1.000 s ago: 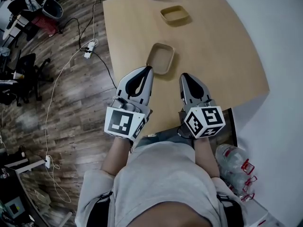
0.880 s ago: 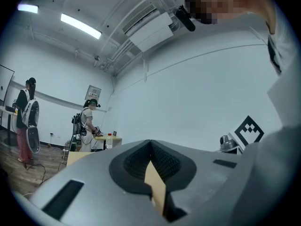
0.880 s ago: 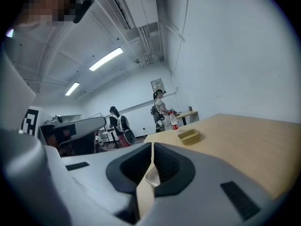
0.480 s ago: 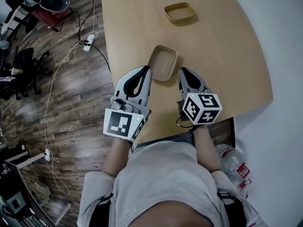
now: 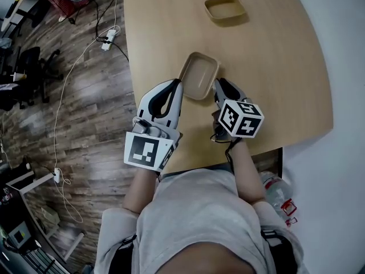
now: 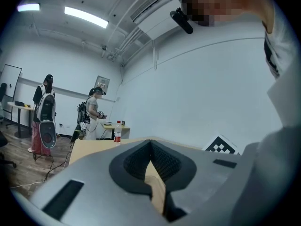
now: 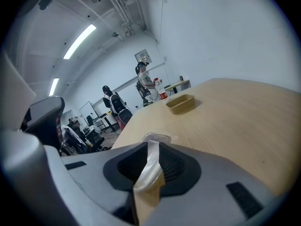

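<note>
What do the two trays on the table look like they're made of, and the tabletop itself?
Near tray: probably thin clear plastic; the tabletop's colour shows through its floor, and the right gripper view shows it whitish, translucent.
Far tray: opaque matte tan, likely paper pulp or card.
Table: light wood-look top, faint grain, smooth satin; solid wood or laminate, can't tell.

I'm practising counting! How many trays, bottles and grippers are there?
Trays: 2
Bottle: 1
Grippers: 2
Total: 5
</note>
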`<state>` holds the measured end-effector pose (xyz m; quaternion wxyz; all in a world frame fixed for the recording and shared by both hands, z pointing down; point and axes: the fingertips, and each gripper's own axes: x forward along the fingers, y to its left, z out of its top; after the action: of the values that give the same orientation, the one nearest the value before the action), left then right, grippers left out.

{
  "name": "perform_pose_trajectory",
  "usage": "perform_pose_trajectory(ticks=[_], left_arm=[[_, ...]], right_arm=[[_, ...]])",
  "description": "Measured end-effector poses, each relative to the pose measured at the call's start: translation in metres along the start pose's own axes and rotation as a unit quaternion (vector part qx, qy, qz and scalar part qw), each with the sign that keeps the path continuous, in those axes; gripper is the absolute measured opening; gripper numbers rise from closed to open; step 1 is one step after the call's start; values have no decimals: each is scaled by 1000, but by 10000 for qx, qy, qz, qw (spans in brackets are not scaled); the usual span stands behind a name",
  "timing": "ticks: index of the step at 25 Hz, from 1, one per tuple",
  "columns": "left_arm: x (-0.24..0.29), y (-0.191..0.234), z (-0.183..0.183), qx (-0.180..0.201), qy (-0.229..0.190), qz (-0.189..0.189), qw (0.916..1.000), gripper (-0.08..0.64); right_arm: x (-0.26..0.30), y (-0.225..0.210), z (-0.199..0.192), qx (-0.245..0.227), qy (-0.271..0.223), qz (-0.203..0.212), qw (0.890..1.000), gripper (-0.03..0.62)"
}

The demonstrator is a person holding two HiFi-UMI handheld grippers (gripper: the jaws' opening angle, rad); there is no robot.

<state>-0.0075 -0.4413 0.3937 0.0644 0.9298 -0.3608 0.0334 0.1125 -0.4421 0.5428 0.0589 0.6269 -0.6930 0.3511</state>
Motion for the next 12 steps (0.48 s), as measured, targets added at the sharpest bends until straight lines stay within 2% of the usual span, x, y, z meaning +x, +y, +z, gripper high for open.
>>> perform_pose_trajectory(ticks=[5, 12], left_arm=[[-1, 4, -5, -29, 101, 106, 9999, 15], [-2, 16, -17, -47, 189, 249, 9995, 14]], right_arm=[[17, -14, -17, 361, 311, -178, 9987, 78], [38, -26, -38, 829, 527, -210, 9949, 98]])
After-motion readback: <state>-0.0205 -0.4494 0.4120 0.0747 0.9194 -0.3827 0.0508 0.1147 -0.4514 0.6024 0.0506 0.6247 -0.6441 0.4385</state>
